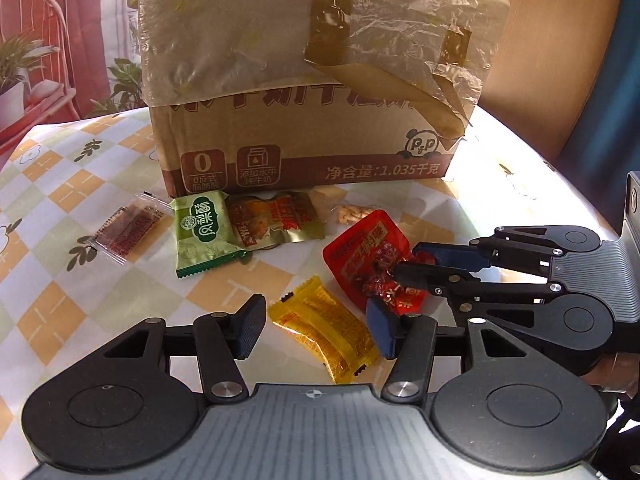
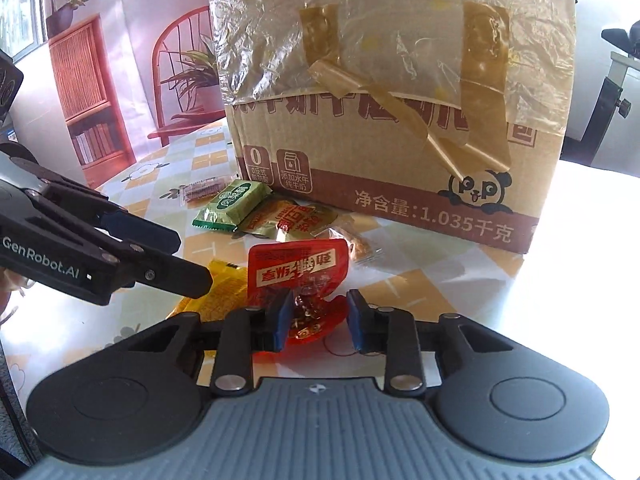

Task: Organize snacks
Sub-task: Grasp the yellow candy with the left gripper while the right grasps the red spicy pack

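On a round table (image 1: 60, 184) laid with a checked cloth, two hand-held grippers work a scatter of snack packets in front of a taped cardboard box (image 1: 312, 136). The left gripper (image 1: 316, 326) hangs with its jaws apart on either side of a yellow packet (image 1: 324, 328), neither pad pressing it. The right gripper (image 2: 318, 318) straddles the near end of a red packet (image 2: 298, 276); whether its pads pinch the wrapper cannot be told. Closer to the box lie a green packet (image 1: 204, 232), a gold one (image 1: 276, 220) and a clear-wrapped dark bar (image 1: 128, 230).
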{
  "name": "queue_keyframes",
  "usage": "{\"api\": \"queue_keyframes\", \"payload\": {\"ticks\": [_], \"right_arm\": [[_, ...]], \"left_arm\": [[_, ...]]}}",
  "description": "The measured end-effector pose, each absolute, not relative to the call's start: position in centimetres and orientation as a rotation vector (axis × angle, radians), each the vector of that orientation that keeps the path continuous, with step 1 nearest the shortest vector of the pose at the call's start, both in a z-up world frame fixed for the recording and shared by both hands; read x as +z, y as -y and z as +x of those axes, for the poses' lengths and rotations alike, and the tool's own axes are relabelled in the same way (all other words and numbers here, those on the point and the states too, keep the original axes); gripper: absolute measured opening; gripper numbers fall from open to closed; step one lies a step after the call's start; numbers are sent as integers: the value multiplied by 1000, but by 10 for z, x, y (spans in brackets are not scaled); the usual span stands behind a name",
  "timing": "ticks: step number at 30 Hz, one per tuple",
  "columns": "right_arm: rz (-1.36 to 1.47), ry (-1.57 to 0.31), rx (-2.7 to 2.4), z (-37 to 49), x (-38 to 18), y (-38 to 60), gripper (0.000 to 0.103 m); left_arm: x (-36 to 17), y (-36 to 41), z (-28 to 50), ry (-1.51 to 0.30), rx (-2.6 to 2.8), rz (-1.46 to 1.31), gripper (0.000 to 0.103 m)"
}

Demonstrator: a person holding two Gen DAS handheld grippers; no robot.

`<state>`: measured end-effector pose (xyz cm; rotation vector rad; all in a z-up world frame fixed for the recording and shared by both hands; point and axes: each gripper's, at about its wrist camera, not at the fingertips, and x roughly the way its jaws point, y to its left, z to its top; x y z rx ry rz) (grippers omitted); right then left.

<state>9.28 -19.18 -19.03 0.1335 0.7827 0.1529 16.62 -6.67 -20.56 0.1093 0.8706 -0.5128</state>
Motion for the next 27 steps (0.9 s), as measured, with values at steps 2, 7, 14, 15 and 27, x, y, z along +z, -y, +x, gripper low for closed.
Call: {"api": "queue_keyframes", "payload": {"ticks": [2, 7, 14, 15, 27], "right_arm": [[143, -781, 143, 91, -190, 198, 21], [256, -791, 115, 87, -196, 220, 17], [229, -793, 139, 89, -197, 214, 17], [228, -792, 139, 89, -197, 213, 17], [241, -789, 147, 89, -198, 216, 17]], "left_arm": [[-209, 74, 165, -873, -509, 120, 58], [-219, 83, 164, -880, -433, 131, 59], [-211, 76, 153, -888, -334, 59, 59], [-210, 74, 152, -897, -328, 42, 59], [-223, 90, 172, -902, -328, 12, 59]]}}
